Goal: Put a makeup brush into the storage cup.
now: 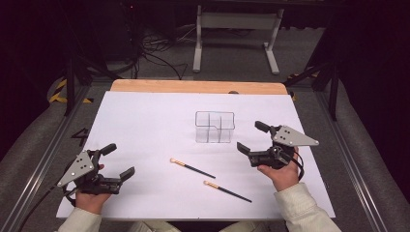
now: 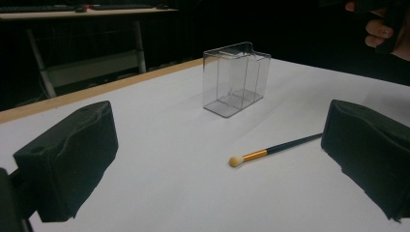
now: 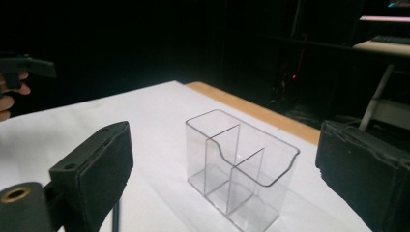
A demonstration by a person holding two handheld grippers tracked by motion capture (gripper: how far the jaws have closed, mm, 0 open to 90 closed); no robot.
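Two brushes lie on the white table sheet (image 1: pixel 145 125) in the high view, both nearer the person than the clear organizer (image 1: pixel 214 127), which serves as landmark. The nearer-organizer brush (image 1: pixel 192 168) sits just in front of the organizer, pale tip pointing left; the second brush (image 1: pixel 227 190) lies further toward the person and parallel. The left gripper (image 1: pixel 120 161) rests low at the sheet's near-left, well apart from the organizer, hand under it, jaws spread wide, holding nothing. The right gripper (image 1: pixel 250 136) sits just right of the organizer, hand gripped from below, jaws wide apart and empty, aimed toward the organizer.

Left gripper view: both black jaws stand far apart at the frame edges, nothing between them touching either. Brush (image 2: pixel 275 150) lies on the sheet between the jaws and ahead, in front of the organizer (image 2: pixel 236 79); its handle end runs behind the right-hand jaw.

Right gripper view: jaws wide, empty. Organizer (image 3: pixel 240 166) stands upright between them and close ahead, three compartments visible, not touching either jaw.
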